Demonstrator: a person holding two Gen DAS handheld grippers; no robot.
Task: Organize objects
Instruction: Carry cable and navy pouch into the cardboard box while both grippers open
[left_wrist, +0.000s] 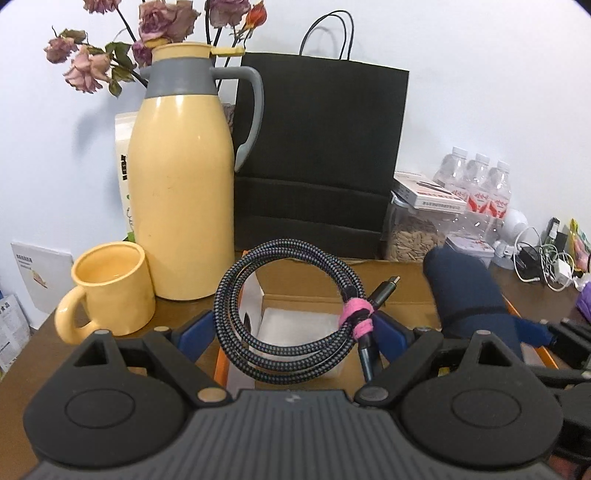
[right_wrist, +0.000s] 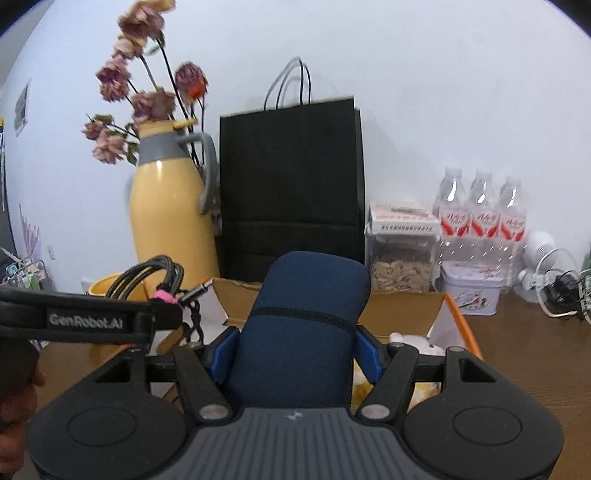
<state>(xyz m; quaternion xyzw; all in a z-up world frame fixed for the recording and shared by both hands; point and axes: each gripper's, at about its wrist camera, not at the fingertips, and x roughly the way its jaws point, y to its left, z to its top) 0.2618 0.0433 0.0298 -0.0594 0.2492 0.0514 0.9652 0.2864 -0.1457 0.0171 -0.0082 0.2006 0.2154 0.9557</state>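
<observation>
A coiled black-and-blue braided cable (left_wrist: 284, 246), bound with a pink tie (left_wrist: 356, 314), hangs upright between the blue pads of my left gripper (left_wrist: 291, 328), which is shut on it. Below it is an open cardboard box (left_wrist: 406, 291) with an orange edge. My right gripper (right_wrist: 295, 350) is shut on a navy blue fabric-covered cylinder (right_wrist: 306, 295), held over the same box (right_wrist: 402, 310). The cylinder (left_wrist: 469, 295) also shows at the right of the left wrist view. The left gripper's finger (right_wrist: 85, 321) and the cable (right_wrist: 155, 273) appear at the left of the right wrist view.
A yellow thermos (left_wrist: 184, 184) and yellow mug (left_wrist: 110, 288) stand left of the box, with a black paper bag (left_wrist: 317, 155) behind. A seed jar (left_wrist: 410, 236), water bottles (left_wrist: 476, 177), a tin (right_wrist: 472, 291) and tangled chargers (left_wrist: 546, 266) crowd the right. Something white (right_wrist: 413, 341) lies in the box.
</observation>
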